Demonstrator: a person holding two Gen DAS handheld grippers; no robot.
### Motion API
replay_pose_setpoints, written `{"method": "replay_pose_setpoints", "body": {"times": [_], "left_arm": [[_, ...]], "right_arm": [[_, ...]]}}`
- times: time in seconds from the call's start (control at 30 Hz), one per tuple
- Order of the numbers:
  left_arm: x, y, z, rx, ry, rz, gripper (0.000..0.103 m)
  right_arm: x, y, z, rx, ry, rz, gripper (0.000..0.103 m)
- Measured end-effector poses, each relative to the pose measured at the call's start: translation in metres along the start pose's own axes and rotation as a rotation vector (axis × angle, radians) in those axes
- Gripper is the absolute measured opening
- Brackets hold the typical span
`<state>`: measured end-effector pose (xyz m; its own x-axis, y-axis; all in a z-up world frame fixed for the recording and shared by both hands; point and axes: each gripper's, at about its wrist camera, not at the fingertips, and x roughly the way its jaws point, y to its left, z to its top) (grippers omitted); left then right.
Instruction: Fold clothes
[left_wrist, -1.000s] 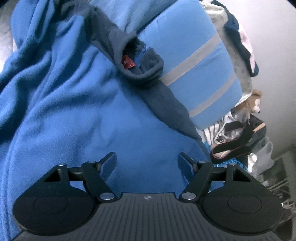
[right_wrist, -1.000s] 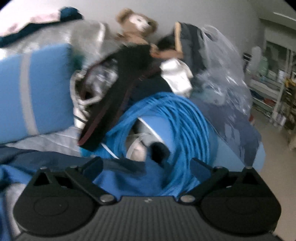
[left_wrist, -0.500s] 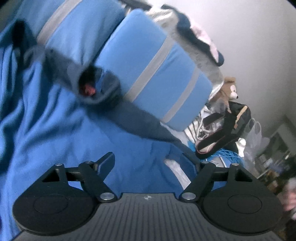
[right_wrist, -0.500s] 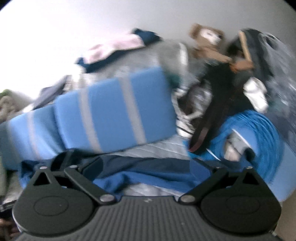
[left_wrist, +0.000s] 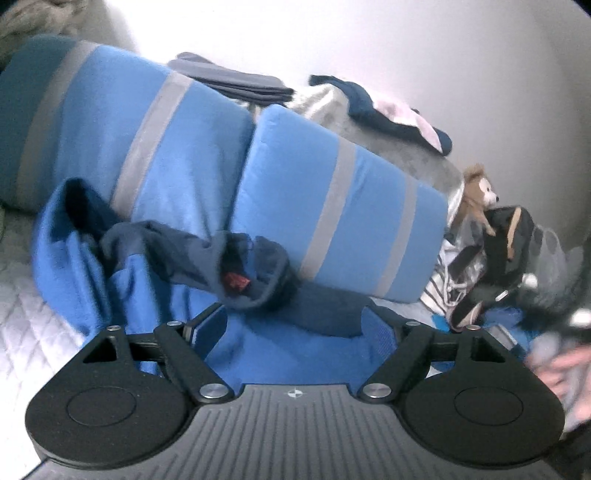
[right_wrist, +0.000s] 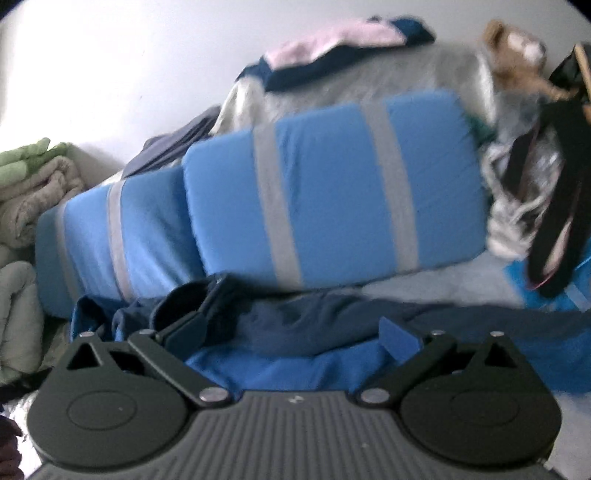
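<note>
Bedroom, striped pillows (left_wrist: 332, 221), teddy bear (left_wrist: 476, 192), quilted bed (left_wrist: 22, 302)

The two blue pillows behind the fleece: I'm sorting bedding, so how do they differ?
The right pillow lies in front, overlapping the left pillow, which is partly hidden behind it. The blue fleece bunches its collar against the left pillow; the right pillow's front is mostly bare. Both are bright blue with grey stripes and lean against the heap behind them.
</note>
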<state>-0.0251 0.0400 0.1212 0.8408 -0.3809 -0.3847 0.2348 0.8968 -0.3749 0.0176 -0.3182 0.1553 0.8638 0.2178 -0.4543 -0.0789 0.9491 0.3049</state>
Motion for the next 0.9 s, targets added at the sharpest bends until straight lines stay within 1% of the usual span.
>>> {"method": "replay_pose_setpoints", "body": {"times": [0.07,0.13,0.17,0.23,0.33,0.37,0.47,0.53,0.57,0.67,0.77,0.83,0.9], "left_arm": [[-0.02,0.007,-0.003,-0.045,-0.003,0.023,0.08],[-0.04,0.01,-0.007,-0.074,-0.013,0.048,0.08],[-0.049,0.01,-0.009,-0.084,-0.019,0.059,0.08],[-0.07,0.006,-0.012,-0.066,-0.019,0.084,0.08],[-0.098,-0.001,-0.015,-0.021,-0.023,0.135,0.08],[-0.108,-0.003,-0.015,-0.011,-0.026,0.167,0.08],[-0.137,-0.01,-0.012,-0.023,-0.002,0.237,0.08],[-0.156,-0.021,-0.006,-0.019,0.018,0.255,0.08],[-0.165,-0.029,-0.002,-0.002,0.02,0.253,0.08],[-0.182,-0.056,0.017,0.069,0.01,0.217,0.08],[-0.196,-0.081,0.04,0.133,-0.002,0.172,0.08],[-0.198,-0.093,0.056,0.149,-0.009,0.136,0.08],[-0.201,-0.103,0.073,0.153,-0.019,0.116,0.08]], "right_arm": [[0.018,0.006,-0.018,0.02,0.028,0.035,0.103],[0.024,0.011,-0.026,0.009,0.049,0.056,0.103],[0.025,0.014,-0.03,-0.002,0.058,0.065,0.103],[0.027,0.017,-0.033,-0.028,0.065,0.071,0.103],[0.015,0.021,-0.033,-0.071,0.061,0.084,0.103],[0.009,0.022,-0.033,-0.081,0.058,0.091,0.103],[-0.011,0.022,-0.029,-0.101,0.042,0.117,0.103],[-0.027,0.022,-0.027,-0.126,0.023,0.122,0.103],[-0.035,0.021,-0.024,-0.139,0.011,0.122,0.103],[-0.059,0.018,-0.011,-0.163,-0.013,0.12,0.103],[-0.078,0.014,0.009,-0.152,-0.021,0.118,0.103],[-0.089,0.011,0.025,-0.136,-0.032,0.124,0.103],[-0.102,0.006,0.042,-0.116,-0.053,0.135,0.103]]}}
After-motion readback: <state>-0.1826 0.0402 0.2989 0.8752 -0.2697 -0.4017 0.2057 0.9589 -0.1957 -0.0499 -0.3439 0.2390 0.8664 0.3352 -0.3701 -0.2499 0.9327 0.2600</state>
